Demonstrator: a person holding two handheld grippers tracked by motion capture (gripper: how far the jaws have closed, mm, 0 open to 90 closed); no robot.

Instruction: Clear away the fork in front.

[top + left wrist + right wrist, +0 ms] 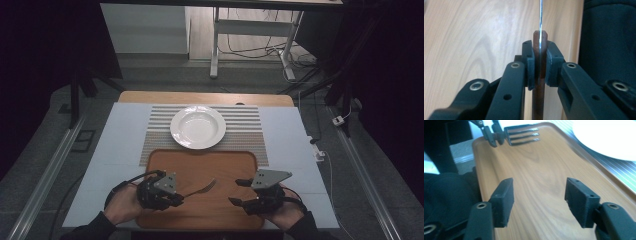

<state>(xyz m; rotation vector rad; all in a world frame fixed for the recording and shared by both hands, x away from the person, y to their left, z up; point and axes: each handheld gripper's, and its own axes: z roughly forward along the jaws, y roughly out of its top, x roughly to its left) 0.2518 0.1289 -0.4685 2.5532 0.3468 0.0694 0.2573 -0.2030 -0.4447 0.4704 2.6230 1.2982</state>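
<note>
L gripper (176, 199) clamped on fork (201, 188), tines pointing up-right toward R gripper (238, 192), just short of it. R gripper's jaws apart, nothing btwn them. Both over wooden tray (200, 165). White plate (198, 127) well beyond both, on striped mat (245, 125), centred btwn the grippers.

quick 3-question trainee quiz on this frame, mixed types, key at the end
1. True or false: the left gripper is shut on the fork by its handle.
2. The right gripper is: A) shut on the plate, B) open with nothing between its jaws, C) shut on the fork.
3. Fill in: the white plate rests on the striped ____, beyond the wooden tray.

Key: 1 true; 2 B; 3 placemat.
</note>
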